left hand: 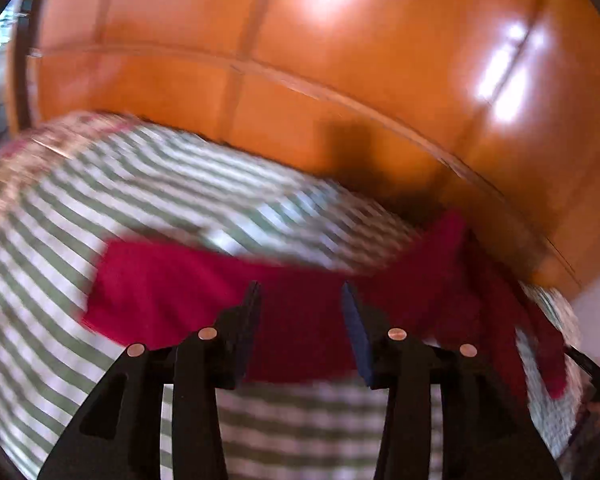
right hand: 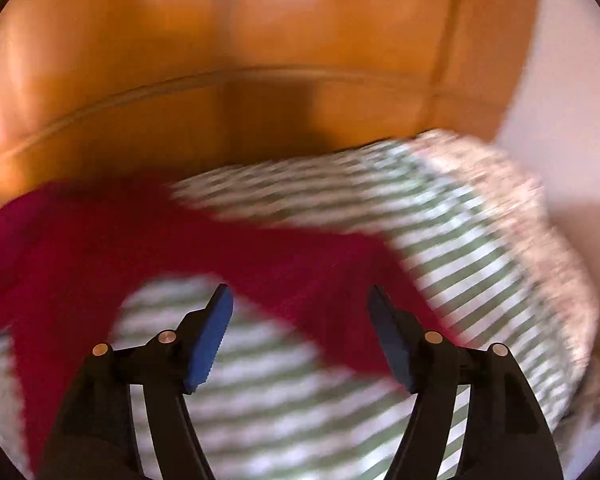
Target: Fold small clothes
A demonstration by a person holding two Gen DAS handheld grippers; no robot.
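A crimson red garment (left hand: pixel 172 288) lies spread on a green-and-white striped sheet (left hand: pixel 100 184). It also shows in the right wrist view (right hand: pixel 260 252), where it bends around a patch of sheet. My left gripper (left hand: pixel 300 292) is open and hovers just above the garment's near edge, nothing between its pads. My right gripper (right hand: pixel 300 300) is open wide over a leg or sleeve of the garment, which runs between and past its right fingertip (right hand: pixel 380 304). Both views are blurred by motion.
A glossy orange wooden wardrobe (left hand: pixel 340 80) stands right behind the bed, also seen in the right wrist view (right hand: pixel 260 60). A floral bed edge (right hand: pixel 520 216) runs along the right, with a pale wall (right hand: pixel 572 100) beyond. The other gripper's black tip (left hand: pixel 592 368) shows at far right.
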